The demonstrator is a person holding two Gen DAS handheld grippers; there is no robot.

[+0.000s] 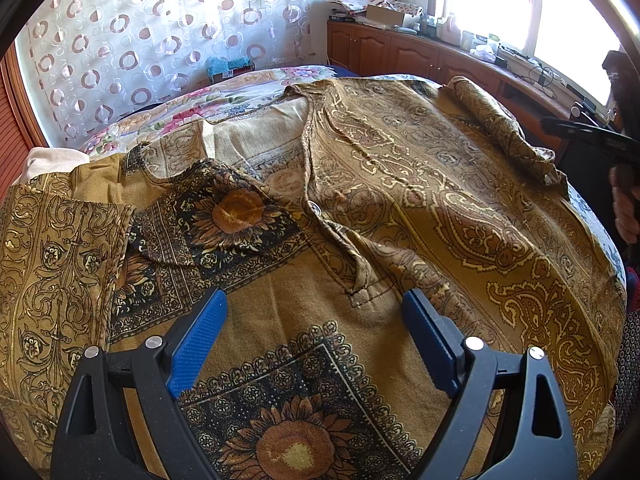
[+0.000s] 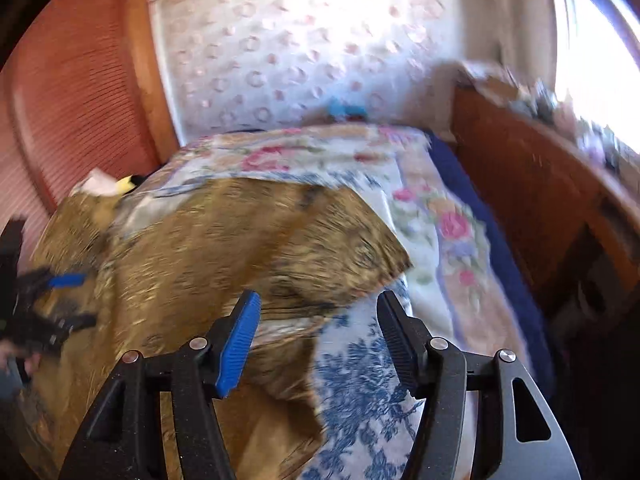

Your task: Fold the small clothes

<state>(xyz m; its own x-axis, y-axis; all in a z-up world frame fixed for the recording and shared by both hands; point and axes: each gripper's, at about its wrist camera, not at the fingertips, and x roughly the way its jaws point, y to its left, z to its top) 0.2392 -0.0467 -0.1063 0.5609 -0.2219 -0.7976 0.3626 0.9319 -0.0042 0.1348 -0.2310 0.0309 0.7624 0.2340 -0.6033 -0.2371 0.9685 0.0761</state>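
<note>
Mustard paisley-and-sunflower shirt (image 1: 400, 200) spread flat, collar open, sleeve rumpled.

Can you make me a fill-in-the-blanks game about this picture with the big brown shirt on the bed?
1. Both the left gripper and the right gripper have their jaws ____.
2. The mustard-brown paisley shirt lies on a bed cover printed with ____.
3. The big flower printed on the shirt's front panel is a ____.
4. The curtain behind the bed has a pattern of ____.

Missing words: open; flowers; sunflower; circles
</note>
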